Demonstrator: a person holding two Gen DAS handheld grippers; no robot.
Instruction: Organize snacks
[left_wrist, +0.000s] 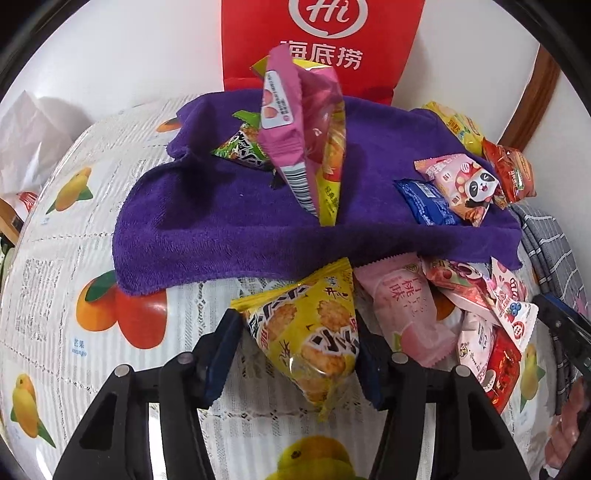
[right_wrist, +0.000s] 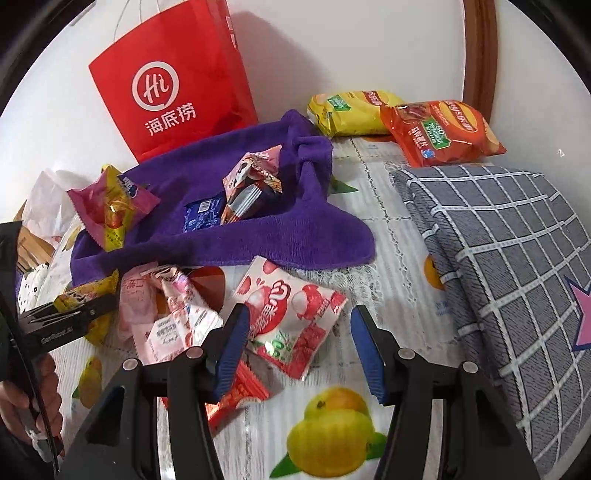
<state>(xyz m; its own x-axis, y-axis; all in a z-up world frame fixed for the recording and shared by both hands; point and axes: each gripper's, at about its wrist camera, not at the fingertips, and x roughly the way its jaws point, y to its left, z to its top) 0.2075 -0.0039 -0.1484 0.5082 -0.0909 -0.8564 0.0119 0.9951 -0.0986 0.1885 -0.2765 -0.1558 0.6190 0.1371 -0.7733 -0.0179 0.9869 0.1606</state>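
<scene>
The left gripper (left_wrist: 301, 341) had its jaws clamped on a yellow rice-cracker packet (left_wrist: 312, 332); the right gripper (right_wrist: 297, 341) stood with jaws open around a lychee sweet packet (right_wrist: 291, 317). A few snacks lay on the purple towel (left_wrist: 229, 221) beyond the jaws, but most of the heap between them remained unsorted.

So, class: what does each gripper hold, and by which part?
The left gripper pinches a yellow rice-cracker packet across its sides. The right gripper is open, holding nothing; a lychee snack packet lies between its fingers.
</scene>
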